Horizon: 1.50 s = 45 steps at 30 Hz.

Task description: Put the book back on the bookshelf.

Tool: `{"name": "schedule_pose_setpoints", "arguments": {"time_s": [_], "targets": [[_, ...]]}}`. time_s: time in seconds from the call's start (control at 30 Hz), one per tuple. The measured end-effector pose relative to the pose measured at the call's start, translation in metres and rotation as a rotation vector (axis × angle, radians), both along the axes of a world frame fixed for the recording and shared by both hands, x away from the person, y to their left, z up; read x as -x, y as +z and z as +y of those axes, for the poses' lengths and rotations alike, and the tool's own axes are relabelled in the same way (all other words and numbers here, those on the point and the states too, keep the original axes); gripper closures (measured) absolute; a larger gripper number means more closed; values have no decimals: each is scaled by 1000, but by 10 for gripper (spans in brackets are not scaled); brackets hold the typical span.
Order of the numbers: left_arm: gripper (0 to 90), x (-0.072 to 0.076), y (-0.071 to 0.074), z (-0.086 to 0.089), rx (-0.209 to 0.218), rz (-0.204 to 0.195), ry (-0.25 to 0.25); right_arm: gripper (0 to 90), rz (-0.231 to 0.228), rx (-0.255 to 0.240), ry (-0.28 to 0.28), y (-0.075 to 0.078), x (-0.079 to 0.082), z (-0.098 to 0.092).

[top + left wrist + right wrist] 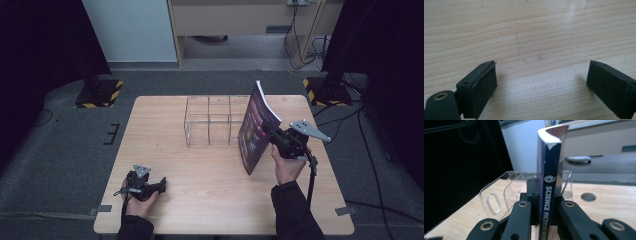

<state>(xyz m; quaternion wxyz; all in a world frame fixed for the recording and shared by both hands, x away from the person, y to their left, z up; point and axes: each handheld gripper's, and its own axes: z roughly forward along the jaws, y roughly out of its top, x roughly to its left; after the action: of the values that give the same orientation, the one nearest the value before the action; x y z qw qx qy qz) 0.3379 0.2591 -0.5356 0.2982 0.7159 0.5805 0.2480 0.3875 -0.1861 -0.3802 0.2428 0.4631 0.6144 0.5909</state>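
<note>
1. The right gripper (pixel 274 134) has its jaws clamped on the spine of the magazine (pixel 256 127), held upright just beside the clear organizer (pixel 207 121).
2. The organizer's compartments look empty.
3. The left gripper (pixel 541 82) rests with jaws apart on the table (pixel 210 195).

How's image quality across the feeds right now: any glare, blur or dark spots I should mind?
High view: dark curtains at both sides, the light wooden table evenly lit. Left gripper view: pale sheen on the wood at upper right, soft shadows beside the jaws. Right gripper view: the blue-spined book reads sharp, the clear acrylic organiser shows edge reflections, background soft.
</note>
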Motion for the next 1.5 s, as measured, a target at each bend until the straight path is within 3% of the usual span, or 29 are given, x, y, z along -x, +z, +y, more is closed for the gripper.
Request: {"name": "schedule_pose_setpoints", "arguments": {"time_s": [0.23, 0.6, 1.13, 1.5], "targets": [[84, 0, 0, 0, 0, 0, -1, 845, -23, 23, -61, 1, -24, 9], [83, 0, 0, 0, 0, 0, 0, 845, -44, 71, -112, -13, -52, 25], [83, 0, 0, 0, 1, 0, 0, 844, -83, 44, -163, -19, -62, 27], [83, 0, 0, 0, 0, 0, -1, 836, -91, 111, -175, -20, -60, 34]]}}
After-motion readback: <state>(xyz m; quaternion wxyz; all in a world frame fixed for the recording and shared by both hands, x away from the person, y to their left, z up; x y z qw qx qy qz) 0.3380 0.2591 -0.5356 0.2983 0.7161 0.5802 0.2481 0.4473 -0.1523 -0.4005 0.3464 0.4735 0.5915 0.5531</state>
